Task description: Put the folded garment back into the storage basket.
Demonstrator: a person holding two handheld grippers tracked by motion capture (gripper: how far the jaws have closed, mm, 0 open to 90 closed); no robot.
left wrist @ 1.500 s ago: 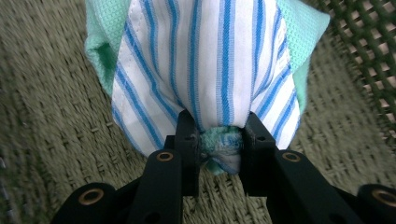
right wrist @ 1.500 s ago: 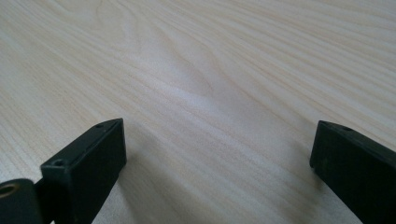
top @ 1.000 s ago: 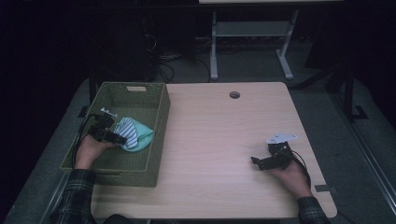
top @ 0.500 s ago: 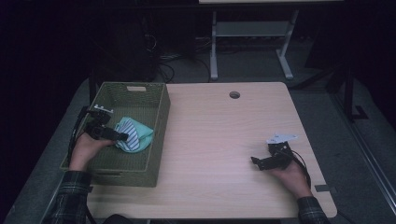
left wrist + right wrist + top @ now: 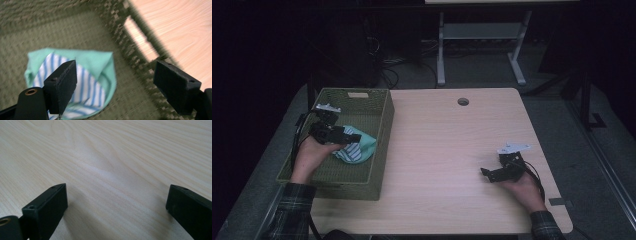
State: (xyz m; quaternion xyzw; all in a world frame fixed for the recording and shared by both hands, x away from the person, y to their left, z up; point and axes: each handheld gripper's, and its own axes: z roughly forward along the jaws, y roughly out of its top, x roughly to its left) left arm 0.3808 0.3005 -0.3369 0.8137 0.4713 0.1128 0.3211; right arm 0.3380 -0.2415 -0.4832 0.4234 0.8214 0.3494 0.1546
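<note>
Left gripper view looks down between two black pads (image 5: 63, 83) that stand wide apart with nothing pressed between them; the left gripper (image 5: 117, 85) has just been opening its jaws, and the folded cloth (image 5: 72, 82), mint green with a blue-and-white striped face, lies loose below them on the woven floor of the green basket (image 5: 75, 32). One pad hangs over the striped part of the cloth, the other over bare weave near the basket wall, where a handle slot shows the pale wood beyond. In the high view the left gripper (image 5: 349, 136) hovers above the cloth (image 5: 358, 149), which lies in the middle of the basket (image 5: 382, 145), close to its right wall; the basket sits at the left end of the table (image 5: 452, 135), and the person's left hand (image 5: 312, 155) comes in from the near side in a plaid sleeve. Right gripper view shows the right gripper (image 5: 116, 207) released as well, its jaws spread over bare wood grain. In the high view the right gripper (image 5: 486, 173) rests low at the near right part of the table, well apart from the basket, pointing left.
</note>
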